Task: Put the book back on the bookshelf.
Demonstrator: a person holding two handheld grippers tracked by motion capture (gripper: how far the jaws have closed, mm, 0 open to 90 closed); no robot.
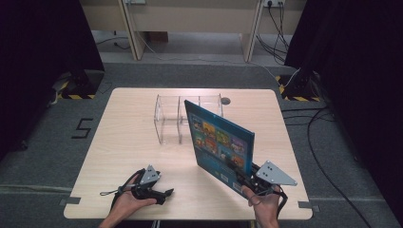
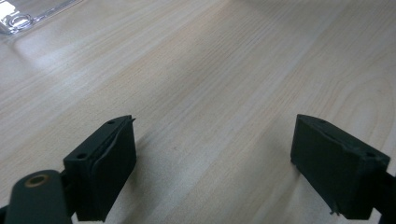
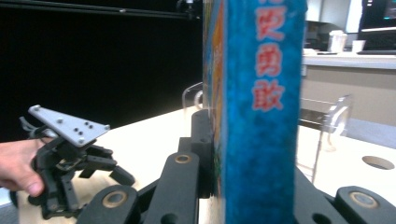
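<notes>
Right tongs point(image 1: 243, 179) clamped the blue book point(image 1: 219, 141) by its lower edge, tilted upright for slotting into the clear rack point(image 1: 177, 114); left tongs point(image 1: 161, 194) rested apart on the table point(image 1: 128, 142).

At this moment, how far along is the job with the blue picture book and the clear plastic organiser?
Done: the right gripper has clamped the blue picture book and holds it tilted above the wooden table. In hand: carrying it near the clear plastic organiser. Left, probably: slotting it into a compartment. The left gripper rests open on the table.
</notes>
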